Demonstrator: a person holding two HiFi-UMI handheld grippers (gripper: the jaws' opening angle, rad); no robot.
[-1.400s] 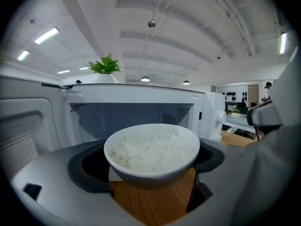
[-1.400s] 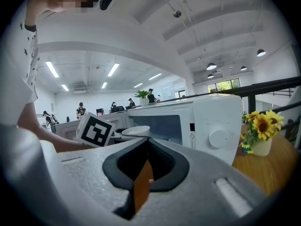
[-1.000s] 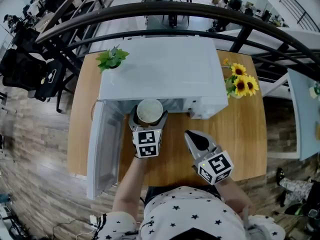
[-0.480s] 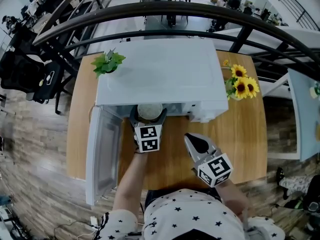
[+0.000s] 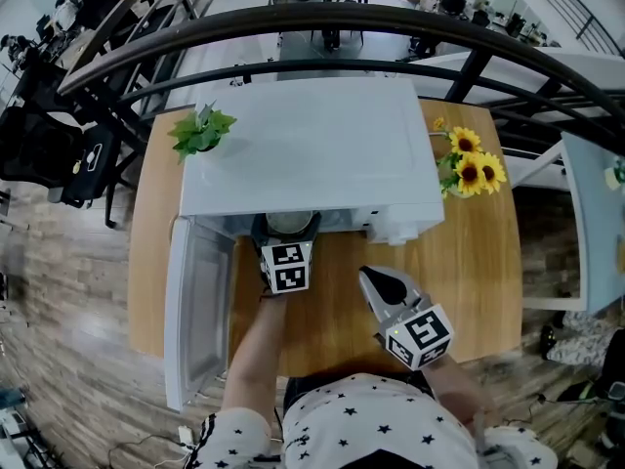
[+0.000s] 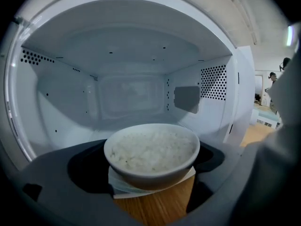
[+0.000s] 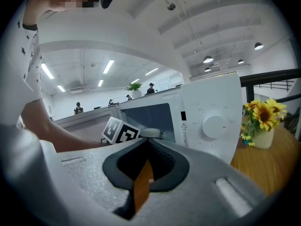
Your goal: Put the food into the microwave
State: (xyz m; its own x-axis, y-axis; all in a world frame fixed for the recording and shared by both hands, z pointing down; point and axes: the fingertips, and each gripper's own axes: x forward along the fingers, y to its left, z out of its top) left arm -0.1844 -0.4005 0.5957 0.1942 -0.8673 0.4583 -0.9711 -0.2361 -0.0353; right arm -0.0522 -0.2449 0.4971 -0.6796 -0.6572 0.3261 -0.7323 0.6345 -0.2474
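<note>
My left tongs are pinching the bowl of rice by its sides, straight ahead at 12 o'clock. The bowl is at the mouth of the microwave. Its far half is under the front edge of the top, and in the left gripper view wood shows beneath its near side, with the white cavity open behind it. My right tongs are pressed together with nothing in them and sit at 4 o'clock from the left pair, low over the wood.

The surface is pale wood, and the microwave covers most of its middle and back. A plant stands at the 10 o'clock corner and sunflowers at 2 o'clock, just beside the microwave's right wall. A dark curved rail runs past the far edge, and there is an office hall beyond it. Plank floor lies at 9 o'clock, and a black chair stands near it.

The door is swung out toward 8 o'clock and overhangs the left part of the near edge. Bare wood runs from the microwave front to the near edge, from the door across to 3 o'clock. Both tongs are within that strip.
</note>
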